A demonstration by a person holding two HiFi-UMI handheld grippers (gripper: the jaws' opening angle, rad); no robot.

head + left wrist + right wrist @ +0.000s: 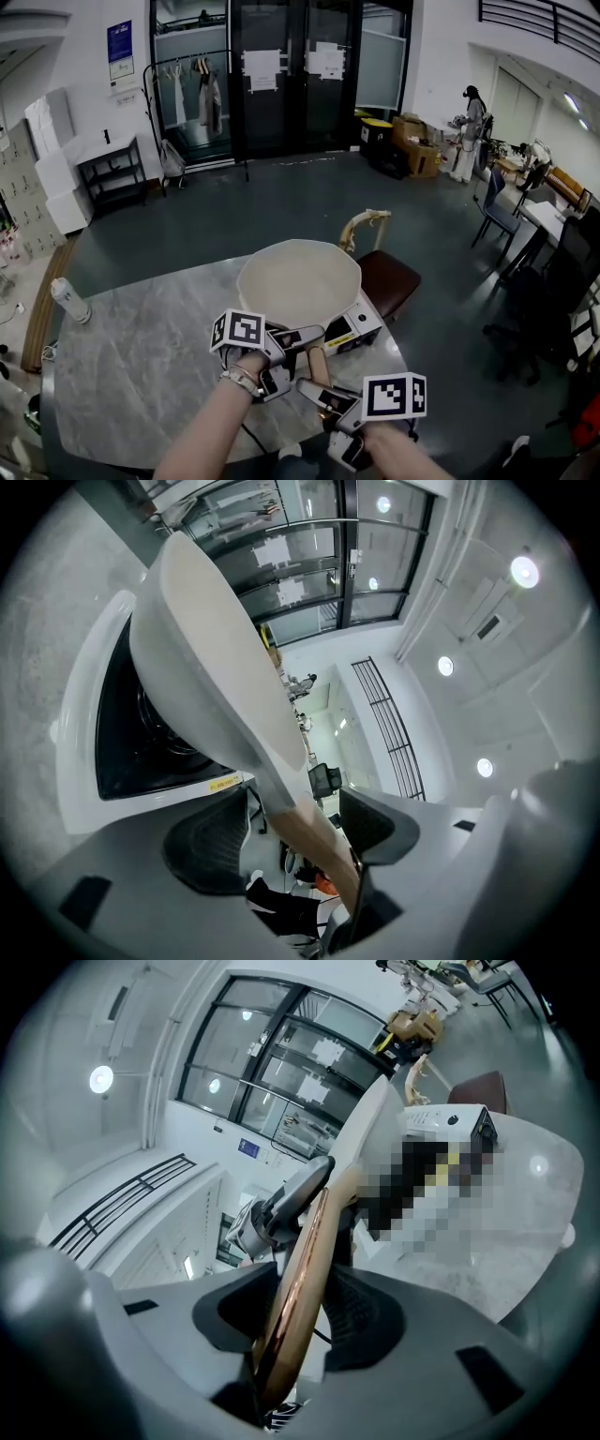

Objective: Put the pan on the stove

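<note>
A cream pan (298,281) sits over the white stove (361,328) on the marble table (141,366). Its wooden handle (317,361) points back toward me. My left gripper (286,349) is at the handle close to the pan. In the left gripper view the handle (314,832) runs between the jaws of the left gripper (291,832), which stand wide, with a gap on the left side. My right gripper (323,394) is further back, and in its own view the right gripper (295,1321) is shut on the handle (300,1279).
A white bottle (70,300) stands at the table's left edge. A brown chair (386,279) is just beyond the stove, off the table's far right. A person (469,131) stands far back right, near desks and chairs.
</note>
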